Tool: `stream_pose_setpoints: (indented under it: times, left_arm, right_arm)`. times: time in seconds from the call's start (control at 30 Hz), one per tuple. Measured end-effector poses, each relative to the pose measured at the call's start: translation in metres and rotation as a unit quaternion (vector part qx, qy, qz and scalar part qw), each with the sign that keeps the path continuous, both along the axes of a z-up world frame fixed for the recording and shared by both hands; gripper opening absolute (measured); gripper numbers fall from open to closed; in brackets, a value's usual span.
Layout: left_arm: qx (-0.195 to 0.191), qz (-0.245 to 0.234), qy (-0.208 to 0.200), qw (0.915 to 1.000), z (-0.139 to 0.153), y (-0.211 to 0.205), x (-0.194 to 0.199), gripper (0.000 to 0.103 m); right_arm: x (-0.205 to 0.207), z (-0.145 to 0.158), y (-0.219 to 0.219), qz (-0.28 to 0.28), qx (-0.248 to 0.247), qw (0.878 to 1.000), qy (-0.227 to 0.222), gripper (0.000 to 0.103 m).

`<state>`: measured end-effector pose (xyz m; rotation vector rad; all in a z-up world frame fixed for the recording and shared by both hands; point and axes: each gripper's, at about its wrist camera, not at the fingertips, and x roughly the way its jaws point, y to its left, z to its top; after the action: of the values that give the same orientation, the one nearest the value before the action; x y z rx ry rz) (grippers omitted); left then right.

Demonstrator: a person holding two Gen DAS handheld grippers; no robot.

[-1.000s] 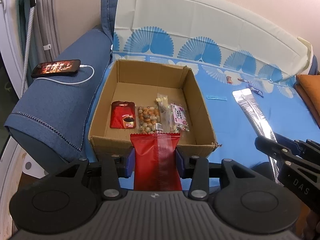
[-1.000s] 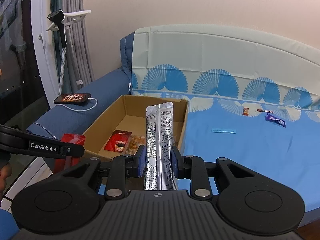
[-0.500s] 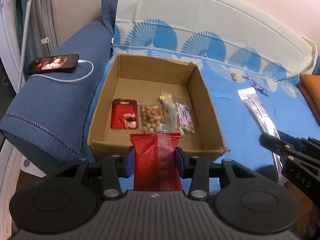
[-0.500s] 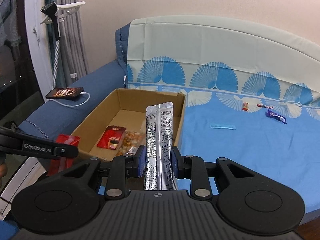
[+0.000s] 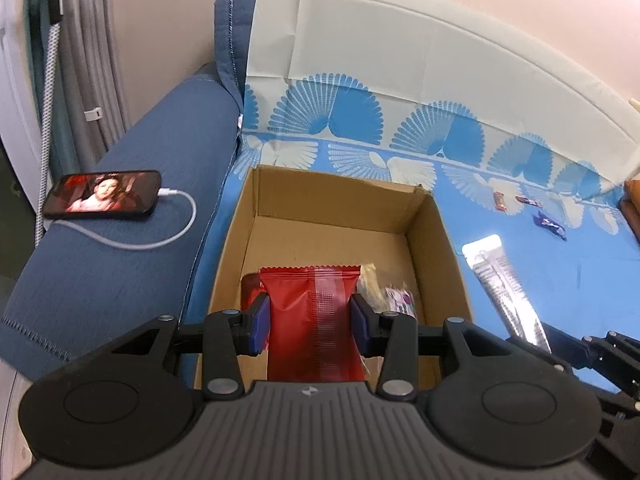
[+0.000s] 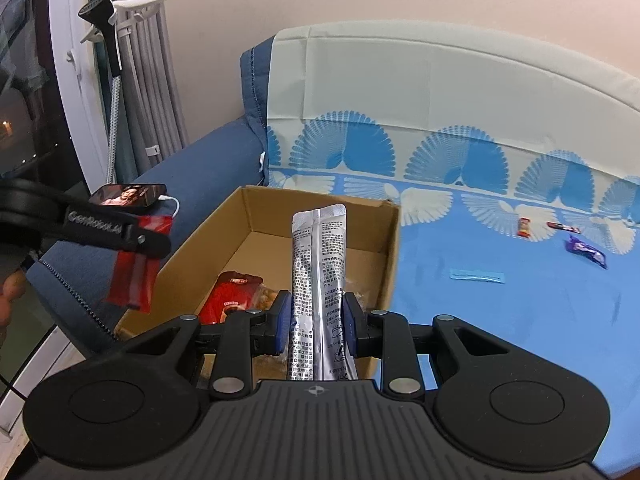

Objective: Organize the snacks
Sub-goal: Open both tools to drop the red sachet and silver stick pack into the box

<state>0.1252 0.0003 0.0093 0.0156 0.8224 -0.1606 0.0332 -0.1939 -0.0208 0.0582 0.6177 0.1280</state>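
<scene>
The left tool (image 5: 311,322) pinches a red snack packet (image 5: 312,320) across its middle, blue pads (image 5: 259,322) pressed to both sides, and holds it over the near end of the open cardboard box (image 5: 436,248). The right tool (image 6: 316,322) clamps a long silver sachet (image 6: 318,280) near its lower end, so most of its length stands upright above the box's near right corner. Both look light, thin and crinkly; the foil is likely slick, and the tall sachet would probably flop or swing if tilted, so a grip nearer its middle seems steadier. The left view looks down into the box, where the red packet hides most of the contents, leaving only clear wrapped sweets (image 5: 394,298) showing. The right view reveals a red coffee pouch (image 6: 230,294) on the box floor and a thin blue stick (image 6: 476,275) on the blue sofa cover (image 6: 520,320), absent from the left view. A phone (image 5: 102,194) charges on the armrest.
</scene>
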Motion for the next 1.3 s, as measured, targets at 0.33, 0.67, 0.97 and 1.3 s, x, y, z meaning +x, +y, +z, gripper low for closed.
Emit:
stream_pose_setpoints:
  times: [0.33, 0.67, 0.97, 1.3]
  left_arm:
    - [0.022, -0.006, 0.027, 0.9994, -0.036, -0.016, 0.067, 0.046]
    - [0.052, -0.009, 0.054, 0.9971, -0.075, -0.027, 0.107, 0.048]
    - [0.092, -0.008, 0.042, 0.9949, -0.072, -0.027, 0.092, 0.103]
    - [0.062, 0.019, 0.042, 0.997, -0.046, -0.011, 0.0, 0.103]
  right_arm:
    - [0.069, -0.024, -0.001, -0.004, 0.009, 1.0, 0.018, 0.029]
    - [0.117, -0.058, -0.004, -0.007, 0.005, 0.999, 0.047, 0.03]
    - [0.114, -0.049, -0.01, -0.015, -0.021, 0.999, 0.034, 0.087]
    - [0.023, -0.033, 0.001, -0.01, -0.008, 0.998, 0.058, 0.092]
